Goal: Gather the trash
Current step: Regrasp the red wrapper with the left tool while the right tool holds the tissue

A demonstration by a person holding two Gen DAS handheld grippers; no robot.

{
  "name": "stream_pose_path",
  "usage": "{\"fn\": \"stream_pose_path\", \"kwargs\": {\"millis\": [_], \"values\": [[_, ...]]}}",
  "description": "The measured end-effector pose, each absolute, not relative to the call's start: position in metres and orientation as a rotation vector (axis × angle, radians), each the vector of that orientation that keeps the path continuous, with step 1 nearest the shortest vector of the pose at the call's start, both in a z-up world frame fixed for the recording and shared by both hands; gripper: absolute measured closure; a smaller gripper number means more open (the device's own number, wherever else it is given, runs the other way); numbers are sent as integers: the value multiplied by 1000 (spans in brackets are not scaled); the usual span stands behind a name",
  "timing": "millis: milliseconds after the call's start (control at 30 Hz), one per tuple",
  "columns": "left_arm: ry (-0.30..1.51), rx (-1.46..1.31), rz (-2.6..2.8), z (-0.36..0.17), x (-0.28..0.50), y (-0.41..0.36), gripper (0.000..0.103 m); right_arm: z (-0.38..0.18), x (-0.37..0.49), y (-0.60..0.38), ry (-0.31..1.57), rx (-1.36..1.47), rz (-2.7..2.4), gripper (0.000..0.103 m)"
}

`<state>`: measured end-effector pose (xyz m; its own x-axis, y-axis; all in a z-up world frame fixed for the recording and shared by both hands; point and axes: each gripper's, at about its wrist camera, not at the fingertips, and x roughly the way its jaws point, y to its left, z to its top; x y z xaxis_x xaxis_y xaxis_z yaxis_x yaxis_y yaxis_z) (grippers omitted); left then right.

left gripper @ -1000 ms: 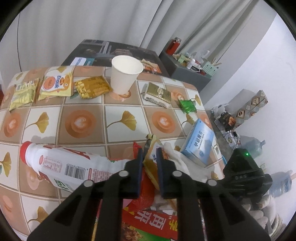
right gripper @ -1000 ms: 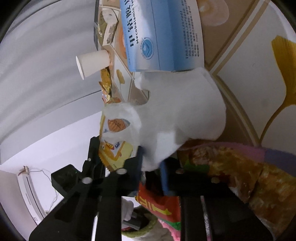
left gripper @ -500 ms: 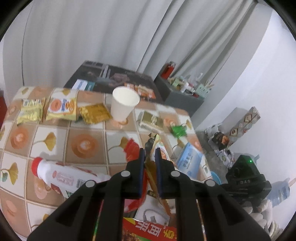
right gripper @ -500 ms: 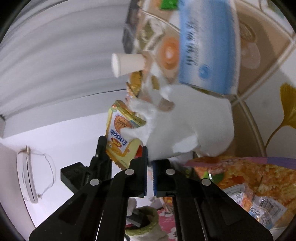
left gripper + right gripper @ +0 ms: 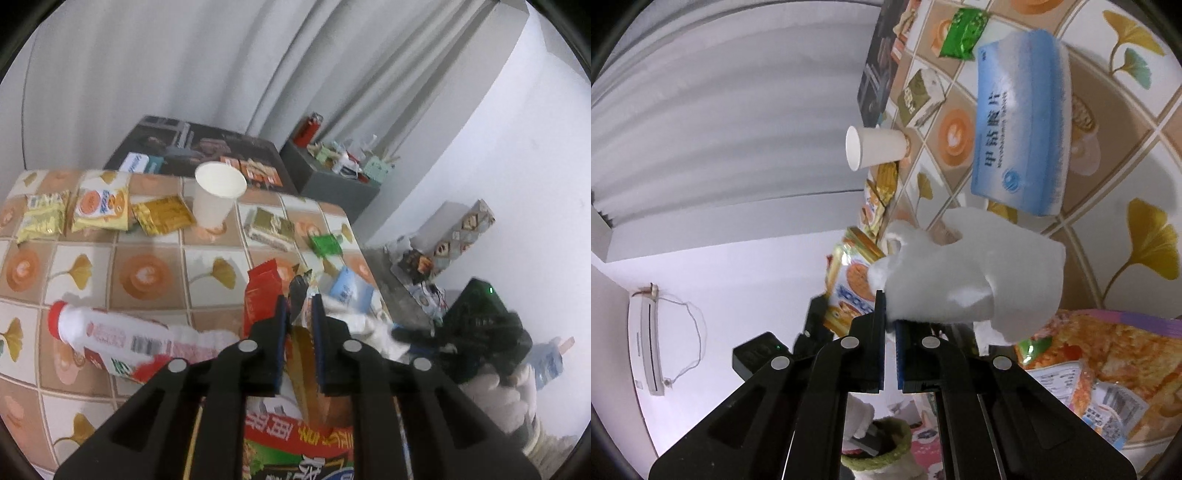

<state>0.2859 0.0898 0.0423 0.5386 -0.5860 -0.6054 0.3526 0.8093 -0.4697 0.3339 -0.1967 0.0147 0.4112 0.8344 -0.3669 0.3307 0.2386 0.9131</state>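
Left of the white paper cup (image 5: 218, 194), which stands upright and looks empty, lie yellow snack packets (image 5: 99, 203) on the tiled tabletop (image 5: 147, 266); nearer than the cup lies a capped drink bottle (image 5: 122, 341) on its side. Nearer still, the left gripper (image 5: 299, 310) is clamped on a biscuit wrapper (image 5: 301, 299). Right of the cup, beside a blue box (image 5: 1019, 122), the right gripper (image 5: 890, 317) pinches a crumpled white tissue (image 5: 971, 280).

The right hand-held gripper (image 5: 891, 314) pinches a white tissue (image 5: 975, 277) near the blue box (image 5: 1019, 122).
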Motion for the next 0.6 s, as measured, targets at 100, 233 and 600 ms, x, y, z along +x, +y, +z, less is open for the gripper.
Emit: {"fn": "stream_pose_path", "kwargs": {"millis": [100,233,600], "values": [[838,-279,-582,37,280,90,75,14,334,-205,1147,1350,460,100],[834,-229,-572,31,271,95,61,15,335,-216,1129,1357,446,100],[955,-135,-482,1,272,108,47,19,324,-232,1113,1364,461,100]]}}
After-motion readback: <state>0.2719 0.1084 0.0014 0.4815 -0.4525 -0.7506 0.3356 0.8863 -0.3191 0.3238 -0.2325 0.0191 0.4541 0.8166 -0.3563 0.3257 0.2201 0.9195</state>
